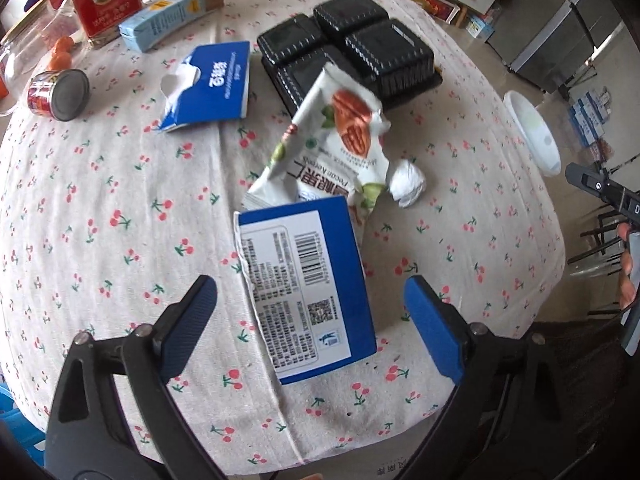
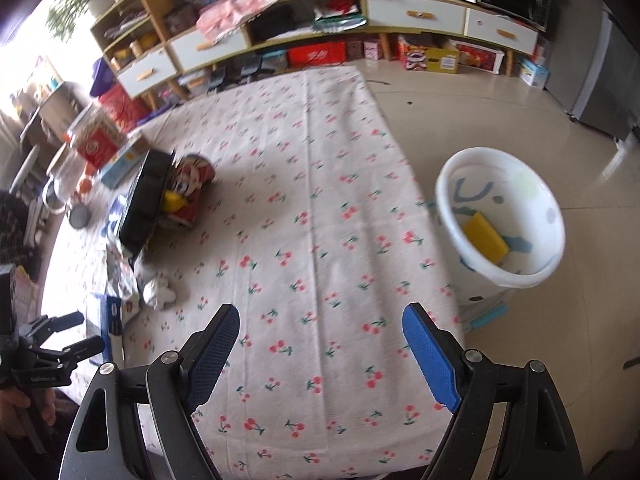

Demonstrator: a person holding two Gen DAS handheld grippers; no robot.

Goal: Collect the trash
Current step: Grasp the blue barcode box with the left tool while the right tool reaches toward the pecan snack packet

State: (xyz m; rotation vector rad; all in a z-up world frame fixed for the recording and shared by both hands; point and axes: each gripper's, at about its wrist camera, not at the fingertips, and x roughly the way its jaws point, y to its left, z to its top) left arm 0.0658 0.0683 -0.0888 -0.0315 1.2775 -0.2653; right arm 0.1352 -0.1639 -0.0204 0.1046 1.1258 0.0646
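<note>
My left gripper [image 1: 310, 312] is open, its blue pads on either side of a flattened blue box [image 1: 306, 288] with a barcode label, which lies on the cherry-print tablecloth [image 1: 100, 208]. Just beyond it lie a pecan snack wrapper [image 1: 336, 144] and a crumpled white tissue [image 1: 406, 180]. A torn blue tissue box [image 1: 208, 84] and a tipped red can [image 1: 58, 90] lie farther left. My right gripper [image 2: 320, 344] is open and empty over bare cloth. A white trash bin [image 2: 500, 216] with a yellow item inside stands on the floor to the right of the table.
A black plastic tray stack [image 1: 352, 48] sits at the table's back, with a red-labelled jar [image 1: 102, 0] and a light blue carton [image 1: 168, 16] at far left. The right wrist view shows a red printed bag [image 2: 190, 188] beside the black tray, and cabinets [image 2: 280, 36] beyond.
</note>
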